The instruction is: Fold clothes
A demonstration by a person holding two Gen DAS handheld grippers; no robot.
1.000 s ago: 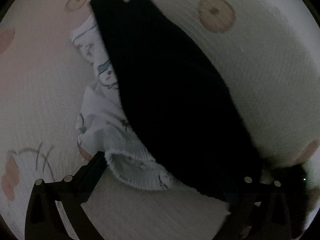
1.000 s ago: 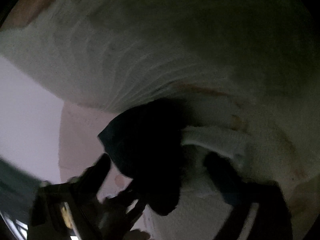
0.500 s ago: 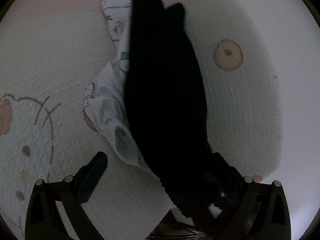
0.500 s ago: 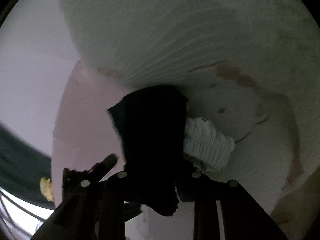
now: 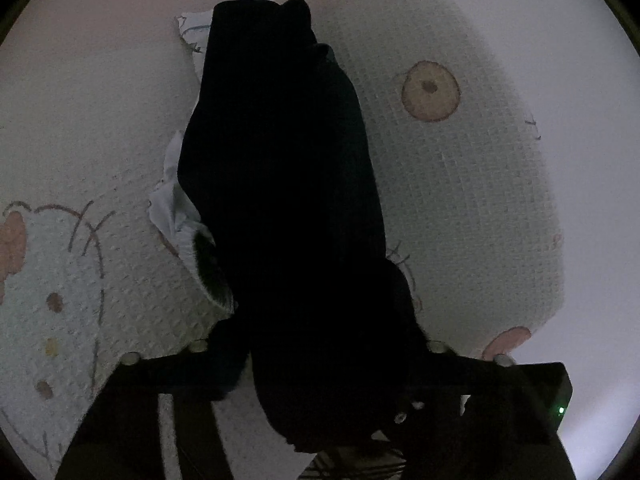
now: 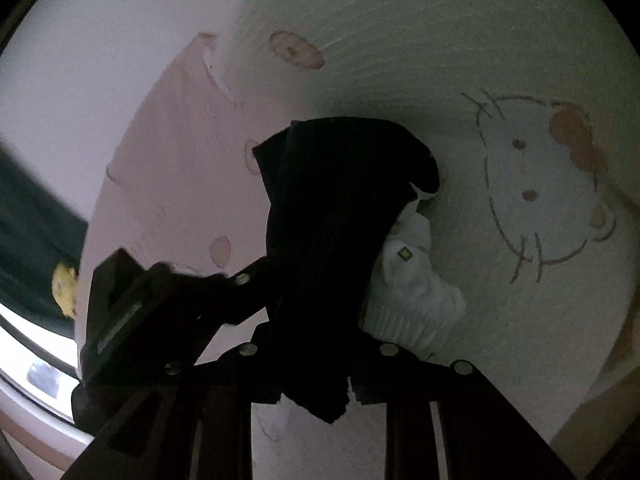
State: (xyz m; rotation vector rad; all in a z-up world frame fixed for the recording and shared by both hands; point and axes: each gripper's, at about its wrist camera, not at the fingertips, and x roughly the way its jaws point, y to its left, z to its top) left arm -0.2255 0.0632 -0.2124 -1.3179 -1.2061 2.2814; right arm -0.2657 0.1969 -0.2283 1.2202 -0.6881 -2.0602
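A long black knit garment lies lengthwise over a white printed garment on the bed cover. My left gripper has its fingers drawn in against the black garment's near end, which spills past them. In the right wrist view the same black garment runs up from my right gripper, which is shut on its lower end. The white garment bulges out to its right. The left gripper's housing reaches in from the left and touches the black cloth.
The textured bed cover carries a cartoon cat face, a round biscuit print and a pink band. A dark curtain, a bright window strip and a small yellow thing sit far left.
The left gripper's fingers stood wide apart and have closed in on the black garment. The right gripper went from open to shut on it. Both views have swung over the bed.
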